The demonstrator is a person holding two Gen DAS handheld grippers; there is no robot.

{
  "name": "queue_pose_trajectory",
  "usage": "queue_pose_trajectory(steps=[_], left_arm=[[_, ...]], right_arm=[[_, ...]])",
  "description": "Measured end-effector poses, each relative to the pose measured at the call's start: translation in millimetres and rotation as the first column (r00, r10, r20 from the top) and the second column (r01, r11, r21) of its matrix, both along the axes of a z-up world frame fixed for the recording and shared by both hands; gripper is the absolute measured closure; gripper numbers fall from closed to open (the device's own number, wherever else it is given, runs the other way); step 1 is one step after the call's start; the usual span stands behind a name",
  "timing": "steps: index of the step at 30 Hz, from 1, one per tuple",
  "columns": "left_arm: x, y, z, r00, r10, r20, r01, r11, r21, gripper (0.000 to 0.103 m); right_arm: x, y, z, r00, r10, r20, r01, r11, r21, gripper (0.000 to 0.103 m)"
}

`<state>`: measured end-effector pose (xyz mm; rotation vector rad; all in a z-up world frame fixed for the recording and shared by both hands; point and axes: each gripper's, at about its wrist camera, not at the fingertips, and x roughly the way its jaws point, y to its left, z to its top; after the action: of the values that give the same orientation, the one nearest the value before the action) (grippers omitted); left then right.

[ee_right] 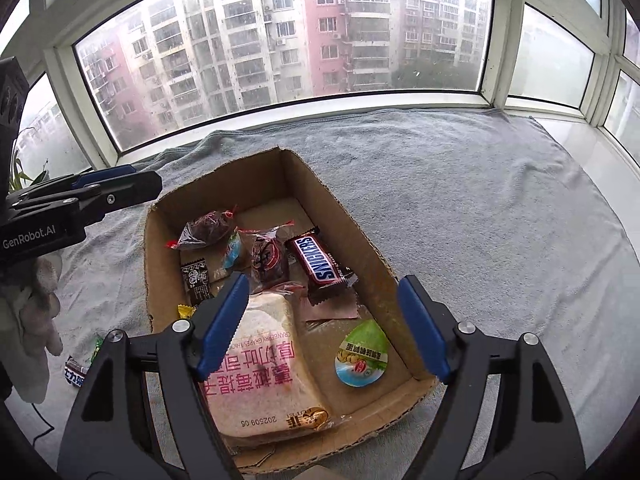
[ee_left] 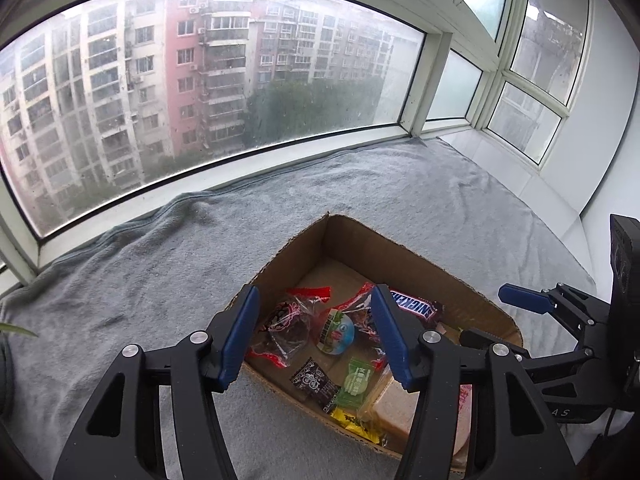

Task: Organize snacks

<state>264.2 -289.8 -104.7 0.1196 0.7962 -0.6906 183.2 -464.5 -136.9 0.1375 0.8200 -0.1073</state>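
Observation:
An open cardboard box (ee_left: 380,252) (ee_right: 340,228) lies on a grey towel and holds the snacks. Inside are a Snickers bar (ee_right: 322,266) (ee_left: 416,308), a wrapped bread slice (ee_right: 264,364), a green-lidded jelly cup (ee_right: 362,354) (ee_left: 336,332), a black sachet (ee_right: 196,280) (ee_left: 314,380), a green sachet (ee_left: 356,380) and two red-tied clear packets (ee_right: 208,230) (ee_right: 268,258). My left gripper (ee_left: 316,304) (ee_right: 146,179) hovers open over the box's left part, holding nothing. My right gripper (ee_right: 324,292) (ee_left: 484,314) hangs open above the bread and the jelly cup, also holding nothing.
The grey towel (ee_left: 160,272) (ee_right: 480,200) covers a window ledge, with glass panes close behind. Two small wrapped snacks (ee_right: 78,372) lie on the towel left of the box. A gloved hand (ee_right: 32,312) holds the left tool. Plant leaves (ee_right: 20,176) stand far left.

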Motion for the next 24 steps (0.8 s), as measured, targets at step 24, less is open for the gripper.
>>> queue_pose_trajectory(steps=[24], left_arm=[[-65, 175, 35, 0.982, 0.19, 0.003, -0.189, 0.979, -0.075, 0.046]], right_arm=[[-86, 37, 49, 0.988, 0.027, 0.153, -0.045, 0.992, 0.117, 0.024]])
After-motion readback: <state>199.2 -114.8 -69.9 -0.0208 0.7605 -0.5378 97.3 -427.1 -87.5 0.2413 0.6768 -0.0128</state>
